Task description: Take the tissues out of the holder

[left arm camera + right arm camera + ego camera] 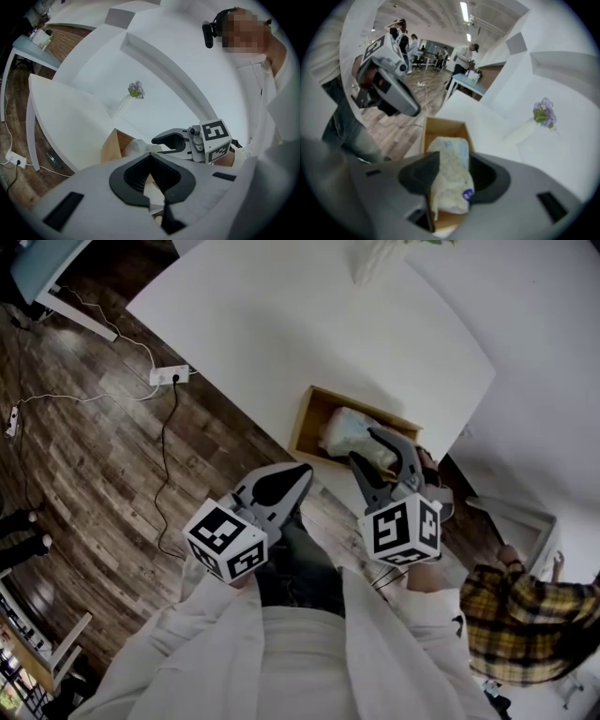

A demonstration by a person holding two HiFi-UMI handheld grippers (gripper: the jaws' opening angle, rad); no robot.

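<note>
A wooden holder (314, 413) stands open-topped at the near edge of the white table (281, 315), with a pale plastic-wrapped tissue pack (349, 430) lying in it. My right gripper (364, 446) hangs over the holder's near end. In the right gripper view the right gripper (452, 168) is open, its jaws spread to either side of the pack (450, 150), which still rests in the holder (440, 126). My left gripper (298, 474) is off the table's edge, left of the holder. Here it (157, 204) looks shut and empty, with the holder (110, 147) beyond it.
A small vase of purple flowers (543, 112) stands farther back on the table. A power strip with cables (169, 376) lies on the wooden floor to the left. A person in a plaid shirt (525, 615) is at my right, and other people stand far off.
</note>
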